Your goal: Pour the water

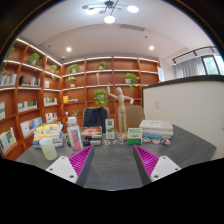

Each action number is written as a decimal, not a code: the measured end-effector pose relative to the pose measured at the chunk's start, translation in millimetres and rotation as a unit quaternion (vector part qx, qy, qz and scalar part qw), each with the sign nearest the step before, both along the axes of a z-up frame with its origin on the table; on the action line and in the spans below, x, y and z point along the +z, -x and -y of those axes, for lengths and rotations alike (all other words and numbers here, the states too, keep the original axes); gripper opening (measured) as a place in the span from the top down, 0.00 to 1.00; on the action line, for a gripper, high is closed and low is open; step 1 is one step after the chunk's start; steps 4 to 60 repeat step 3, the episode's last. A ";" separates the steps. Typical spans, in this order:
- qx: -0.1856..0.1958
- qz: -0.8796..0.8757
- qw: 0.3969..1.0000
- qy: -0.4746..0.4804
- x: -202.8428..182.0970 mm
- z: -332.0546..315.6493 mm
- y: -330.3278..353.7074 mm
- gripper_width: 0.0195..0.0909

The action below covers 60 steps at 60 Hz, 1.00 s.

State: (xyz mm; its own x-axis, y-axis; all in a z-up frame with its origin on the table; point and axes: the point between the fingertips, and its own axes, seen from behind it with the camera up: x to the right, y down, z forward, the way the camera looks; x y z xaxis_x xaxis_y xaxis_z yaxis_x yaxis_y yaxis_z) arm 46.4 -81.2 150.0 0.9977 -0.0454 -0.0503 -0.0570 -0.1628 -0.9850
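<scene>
hand-held gripper (111, 163): fingers spread wide, nothing between them, just bare counter showing in the gap. Magenta pads (80, 160) face each other across it.
counter (112, 168): dark grey top, runs from the fingers out to the clutter at the far edge.
pale cup (48, 148): yellowish-green tumbler at about 10 o'clock from the left finger, standing upright, near it but not touching.
tall bottle (74, 135): clear-ish with a pink/red label, upright, at about 11 o'clock from the fingers, just beside the cup and a bit further back. Can't tell if there's water in either one.
wooden mannequin (119, 108): little artist's figure at 12 o'clock, standing beyond the fingers at the back of the counter.
stacked boxes (156, 129): flat white/blue pile at around 1 o'clock, far side of the counter.
small stuff: a few small packs around the mannequin's base, too small to make out.
bookshelves (40, 95): wooden, wrap the back wall, with books and some potted plants (101, 96).
</scene>
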 end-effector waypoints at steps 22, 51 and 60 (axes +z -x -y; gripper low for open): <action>-0.001 -0.002 1.000 -0.002 2.2 -0.4 0.2 0.13; -0.001 -0.002 1.000 -0.002 2.2 -0.4 0.2 0.13; -0.001 -0.002 1.000 -0.002 2.2 -0.4 0.2 0.13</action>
